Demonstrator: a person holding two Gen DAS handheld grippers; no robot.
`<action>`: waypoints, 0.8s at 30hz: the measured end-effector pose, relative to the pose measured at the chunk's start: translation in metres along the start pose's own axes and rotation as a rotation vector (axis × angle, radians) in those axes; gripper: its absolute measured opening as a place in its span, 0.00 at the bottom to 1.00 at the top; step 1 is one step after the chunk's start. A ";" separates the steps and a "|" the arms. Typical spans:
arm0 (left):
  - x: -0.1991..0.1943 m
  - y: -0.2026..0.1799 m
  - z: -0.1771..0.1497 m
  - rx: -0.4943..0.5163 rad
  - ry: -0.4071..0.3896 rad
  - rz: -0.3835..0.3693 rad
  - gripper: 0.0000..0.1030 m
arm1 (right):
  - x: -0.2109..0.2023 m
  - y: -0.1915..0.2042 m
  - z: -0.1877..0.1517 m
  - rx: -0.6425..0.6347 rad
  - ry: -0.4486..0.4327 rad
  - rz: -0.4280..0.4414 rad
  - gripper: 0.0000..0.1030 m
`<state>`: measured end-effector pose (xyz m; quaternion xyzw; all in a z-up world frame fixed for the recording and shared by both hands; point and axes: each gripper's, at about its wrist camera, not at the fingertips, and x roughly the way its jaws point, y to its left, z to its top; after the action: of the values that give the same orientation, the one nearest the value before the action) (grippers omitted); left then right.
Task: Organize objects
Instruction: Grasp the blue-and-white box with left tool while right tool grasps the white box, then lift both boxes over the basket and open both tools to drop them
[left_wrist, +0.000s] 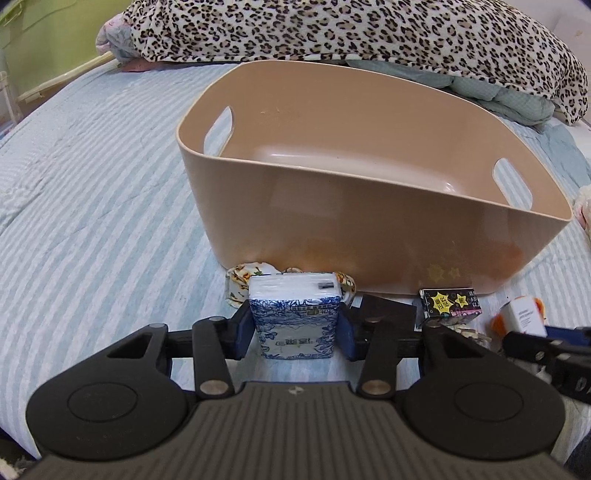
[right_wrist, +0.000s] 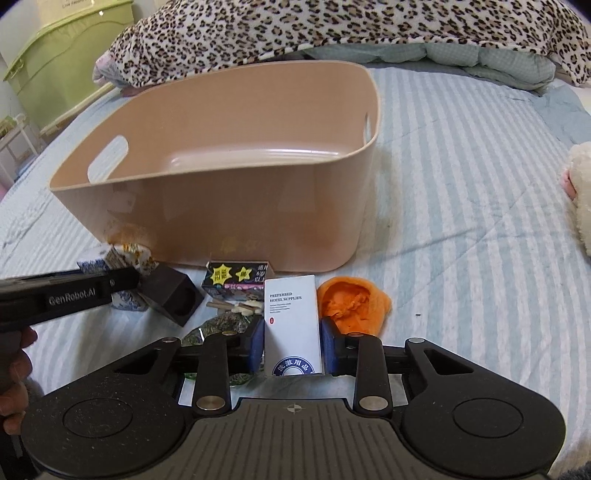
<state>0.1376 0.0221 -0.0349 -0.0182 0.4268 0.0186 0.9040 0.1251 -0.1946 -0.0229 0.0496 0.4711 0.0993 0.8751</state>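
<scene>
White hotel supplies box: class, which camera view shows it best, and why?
The right wrist view: the white hotel supplies box stands front-on between the right gripper's fingers, its print readable. The left wrist view shows it only small near the right edge, its print blurred.

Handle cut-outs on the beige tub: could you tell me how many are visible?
2: one handle slot in the tub's left end wall, one handle slot in its right end wall.

The green packet (right_wrist: 221, 326) hides mostly behind the right hand-held gripper (right_wrist: 292, 350); the plush toy (right_wrist: 580, 192) is cut by the frame's edge.
</scene>
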 end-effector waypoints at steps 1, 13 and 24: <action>-0.003 0.001 0.000 0.000 0.000 0.001 0.46 | -0.003 -0.001 0.000 0.005 -0.006 0.004 0.28; -0.064 0.007 0.022 0.009 -0.100 0.031 0.46 | -0.058 -0.008 0.020 -0.015 -0.158 0.030 0.28; -0.087 -0.005 0.081 0.052 -0.224 0.041 0.46 | -0.079 0.011 0.075 -0.112 -0.306 0.029 0.28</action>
<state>0.1453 0.0193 0.0837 0.0163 0.3237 0.0281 0.9456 0.1438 -0.2010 0.0841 0.0221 0.3251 0.1292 0.9366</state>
